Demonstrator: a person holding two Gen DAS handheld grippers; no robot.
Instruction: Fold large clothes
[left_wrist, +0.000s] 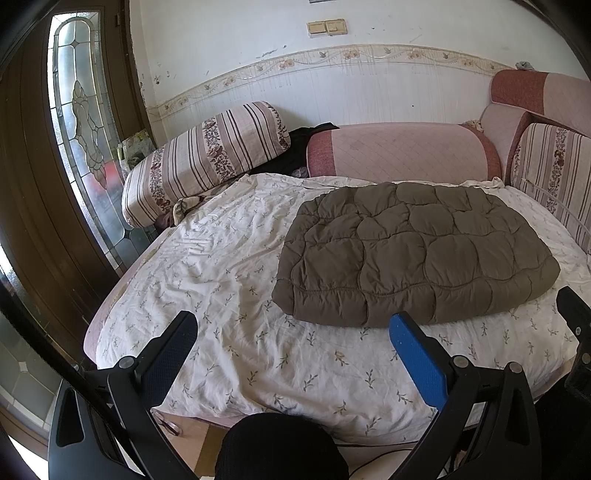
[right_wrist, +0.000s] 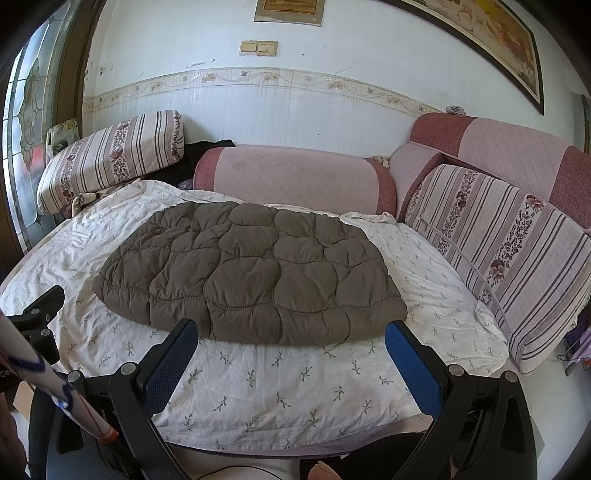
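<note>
A brown quilted puffer garment (left_wrist: 413, 254) lies folded into a flat, thick rectangle on the white floral bedsheet (left_wrist: 221, 295); it also shows in the right wrist view (right_wrist: 251, 273). My left gripper (left_wrist: 291, 328) is open and empty, held above the sheet in front of the garment's near left edge. My right gripper (right_wrist: 291, 336) is open and empty, just in front of the garment's near edge. The left gripper's body (right_wrist: 40, 310) shows at the left edge of the right wrist view.
A striped floral bolster (left_wrist: 207, 158) lies at the back left, pink cushions (left_wrist: 402, 155) along the back wall, a striped cushion (right_wrist: 506, 254) on the right. A dark cloth (left_wrist: 303, 147) sits between bolster and cushion. A glazed wooden door (left_wrist: 74, 147) stands left.
</note>
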